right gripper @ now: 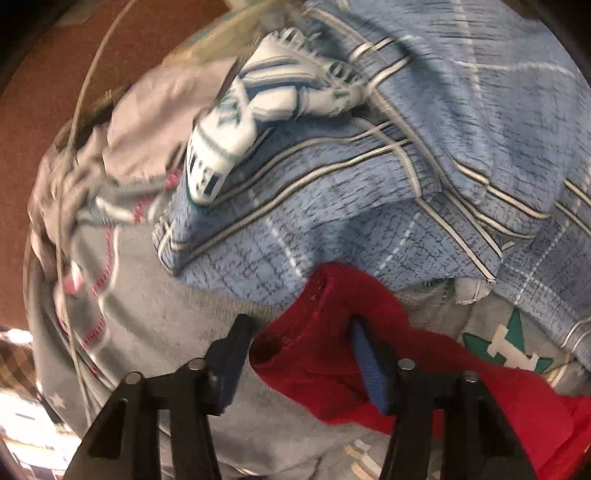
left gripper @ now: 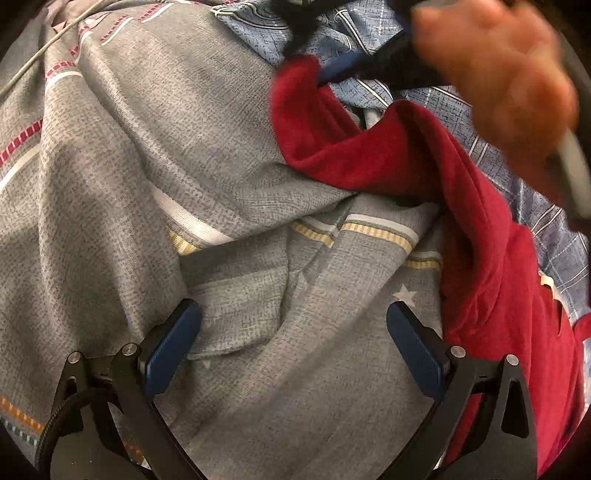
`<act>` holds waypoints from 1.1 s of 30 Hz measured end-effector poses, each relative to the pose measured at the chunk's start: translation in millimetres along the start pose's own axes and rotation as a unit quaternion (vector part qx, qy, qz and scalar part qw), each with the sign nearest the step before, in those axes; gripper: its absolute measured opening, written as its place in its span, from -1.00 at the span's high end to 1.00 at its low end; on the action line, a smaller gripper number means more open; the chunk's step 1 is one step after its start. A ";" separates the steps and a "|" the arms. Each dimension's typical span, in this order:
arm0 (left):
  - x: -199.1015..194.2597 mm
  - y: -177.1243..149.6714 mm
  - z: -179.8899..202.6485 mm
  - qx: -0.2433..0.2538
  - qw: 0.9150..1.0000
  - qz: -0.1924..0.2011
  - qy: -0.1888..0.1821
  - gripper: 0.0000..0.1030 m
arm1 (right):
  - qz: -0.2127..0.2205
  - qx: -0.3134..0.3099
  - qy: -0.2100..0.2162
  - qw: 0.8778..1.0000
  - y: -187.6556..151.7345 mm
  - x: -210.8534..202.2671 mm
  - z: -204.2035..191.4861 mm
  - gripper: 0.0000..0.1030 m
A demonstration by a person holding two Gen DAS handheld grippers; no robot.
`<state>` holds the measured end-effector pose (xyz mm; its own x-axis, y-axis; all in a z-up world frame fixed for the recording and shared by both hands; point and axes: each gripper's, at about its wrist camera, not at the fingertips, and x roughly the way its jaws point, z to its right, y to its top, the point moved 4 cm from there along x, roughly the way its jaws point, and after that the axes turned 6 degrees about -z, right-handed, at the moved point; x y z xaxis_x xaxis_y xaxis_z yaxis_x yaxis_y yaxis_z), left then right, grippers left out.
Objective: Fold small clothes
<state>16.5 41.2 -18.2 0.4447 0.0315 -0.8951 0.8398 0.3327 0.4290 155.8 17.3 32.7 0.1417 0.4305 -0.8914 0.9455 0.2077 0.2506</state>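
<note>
Red garment (right gripper: pixel 314 332) lies bunched between the right hand-held gripper (right gripper: pixel 303 358) fingers, jaws part-closed around a fold, long axis running back-right. Left hand-held gripper (left gripper: pixel 293 332) gapes wide, empty, over grey striped cloth (left gripper: pixel 166 147). Blue plaid cloth (right gripper: pixel 424 166) crowds just ahead, white-blue sock (right gripper: pixel 229 122) on top.

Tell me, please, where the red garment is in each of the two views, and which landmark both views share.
Left wrist view: the red garment runs down the right side, from upper centre to the lower right, over the grey cloth.
Right wrist view: it lies at lower centre and right, between the fingers of the right hand-held gripper.
Shared landmark: the blue checked cloth, just above the red garment in both.
</note>
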 end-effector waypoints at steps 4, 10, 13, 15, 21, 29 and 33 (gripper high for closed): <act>0.9 6.7 13.0 0.006 1.000 0.002 -0.008 -0.98 | 0.048 -0.003 -0.016 0.999 -11.6 -36.4 9.5 0.78; -22.3 8.7 19.4 0.018 0.999 0.050 -0.010 -0.98 | 0.156 0.003 -0.014 0.988 -58.6 -153.8 33.5 0.79; -30.2 11.0 22.1 0.028 0.997 0.068 -0.001 -0.98 | 0.212 0.036 -0.013 0.977 -98.2 -220.3 64.8 0.79; -35.8 10.8 25.1 0.036 0.997 0.073 -0.004 -0.98 | 0.243 0.046 -0.039 0.968 -128.4 -258.4 77.8 0.79; -41.9 2.6 39.9 0.061 0.995 0.076 -0.015 -0.98 | 0.261 0.127 -0.118 0.950 -215.8 -315.1 144.3 0.79; -33.2 -1.1 56.4 0.097 0.992 0.074 -0.006 -0.98 | 0.114 0.183 -0.336 0.917 -306.6 -240.5 240.0 0.79; -33.5 -0.2 57.1 0.105 0.992 0.074 -0.009 -0.98 | 0.098 0.211 -0.348 0.908 -319.5 -235.7 251.4 0.39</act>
<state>19.2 -13.7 18.7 0.5723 0.0487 -0.8186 0.8101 0.1216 0.5736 -106.1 -371.3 67.8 0.3313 -0.2682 -0.9046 0.8891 -0.2321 0.3945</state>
